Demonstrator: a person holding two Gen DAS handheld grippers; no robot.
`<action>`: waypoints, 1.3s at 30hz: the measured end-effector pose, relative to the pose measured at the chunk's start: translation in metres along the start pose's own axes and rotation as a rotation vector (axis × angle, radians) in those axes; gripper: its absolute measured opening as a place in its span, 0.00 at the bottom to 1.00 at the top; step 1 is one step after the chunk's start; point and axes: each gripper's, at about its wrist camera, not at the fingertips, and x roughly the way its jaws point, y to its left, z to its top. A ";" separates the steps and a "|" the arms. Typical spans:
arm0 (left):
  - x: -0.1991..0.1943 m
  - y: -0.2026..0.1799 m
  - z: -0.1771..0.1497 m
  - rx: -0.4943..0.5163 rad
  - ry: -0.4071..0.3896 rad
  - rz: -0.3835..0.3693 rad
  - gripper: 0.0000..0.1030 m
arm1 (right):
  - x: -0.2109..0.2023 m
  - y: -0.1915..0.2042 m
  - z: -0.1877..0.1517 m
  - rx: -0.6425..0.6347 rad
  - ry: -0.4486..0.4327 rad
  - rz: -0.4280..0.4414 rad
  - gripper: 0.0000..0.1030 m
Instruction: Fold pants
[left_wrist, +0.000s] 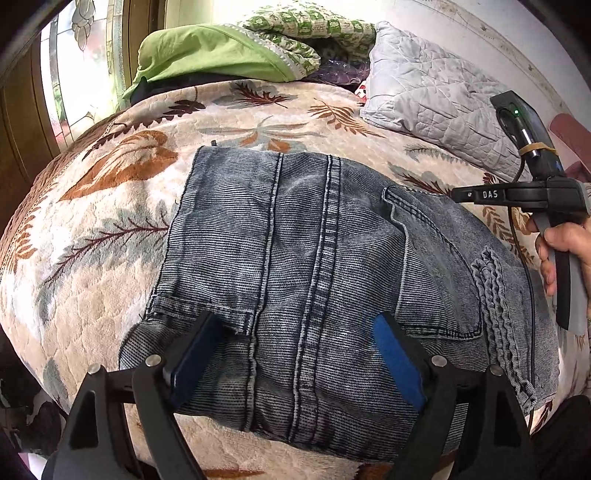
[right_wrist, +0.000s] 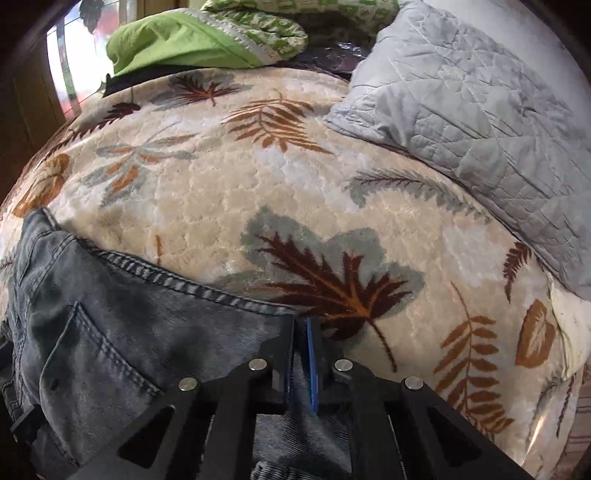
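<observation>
Grey-blue jeans (left_wrist: 314, 266) lie folded into a compact rectangle on a leaf-patterned blanket (left_wrist: 110, 206). My left gripper (left_wrist: 295, 332) hangs open over the near edge of the folded jeans, its blue pads (left_wrist: 397, 354) wide apart and holding nothing. In the right wrist view the jeans (right_wrist: 122, 332) fill the lower left, back pocket up. My right gripper (right_wrist: 302, 325) is shut, with its pads together at the jeans' waistband edge; whether denim is pinched between them I cannot tell. The right gripper (left_wrist: 458, 194) also shows in the left wrist view, at the jeans' right side, held by a hand.
A grey quilted pillow (left_wrist: 436, 96) lies at the back right, also in the right wrist view (right_wrist: 480, 118). A green cloth pile (left_wrist: 221, 51) sits at the back by a window. The bed edge falls away on the left.
</observation>
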 end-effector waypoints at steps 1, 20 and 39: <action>0.000 0.000 0.000 -0.002 0.001 -0.004 0.85 | -0.004 -0.009 0.000 0.044 -0.003 0.023 0.12; 0.001 -0.002 0.000 -0.014 0.000 0.005 0.89 | -0.034 -0.025 -0.031 0.236 0.013 0.280 0.18; -0.055 0.069 -0.001 -0.403 -0.176 -0.174 0.89 | -0.112 -0.026 -0.135 0.278 -0.130 0.339 0.64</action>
